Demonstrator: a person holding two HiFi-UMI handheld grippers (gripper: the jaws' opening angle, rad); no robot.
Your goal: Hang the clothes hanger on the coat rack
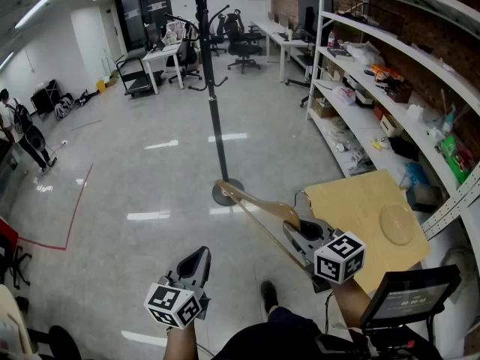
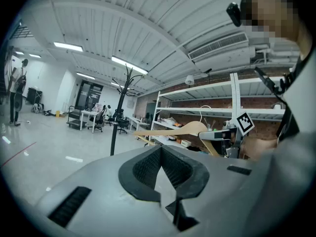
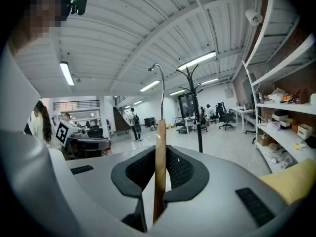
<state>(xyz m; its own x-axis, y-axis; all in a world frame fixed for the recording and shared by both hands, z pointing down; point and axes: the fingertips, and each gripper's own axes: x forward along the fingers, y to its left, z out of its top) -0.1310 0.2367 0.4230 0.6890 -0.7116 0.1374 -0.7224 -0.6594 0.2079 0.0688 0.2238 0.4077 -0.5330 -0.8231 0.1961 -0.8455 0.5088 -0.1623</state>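
Out on the open floor (image 1: 150, 178): the coat rack (image 1: 214, 88) stands on its round base, well apart from me, with its curled prongs high at the top.
Clothes hanger: I carry the wooden clothes hanger (image 1: 259, 205) low in front of me, one arm pointing toward the rack's foot, not yet near any prong.
Right claw: my right claw (image 3: 159, 167) pinches the hanger's wood edge-on, with the wire hook (image 3: 162, 98) rising just ahead of the pads.
Left claw: my left claw (image 2: 161, 157) is pressed together on nothing and hangs beside the load, apart from it.
Grip doubt: I judge the bite sits near the neck, though the head view is too small to say exactly where.
Slip risk: the pads hold a thin, smooth edge, so the long wooden arm swinging as I lift could pivot the hanger in the pinch or drop it.
Aim risk: the hook is slim wire and the prongs are slim too; if I come in with the hook turned the wrong way, I think it glances off rather than seats.
Knock risk: a hard nudge up high could rock the rack on its single pole.
Side risk: the shelving (image 1: 390, 88) runs close on my right, and a wide swing could catch the hanger's far end there.
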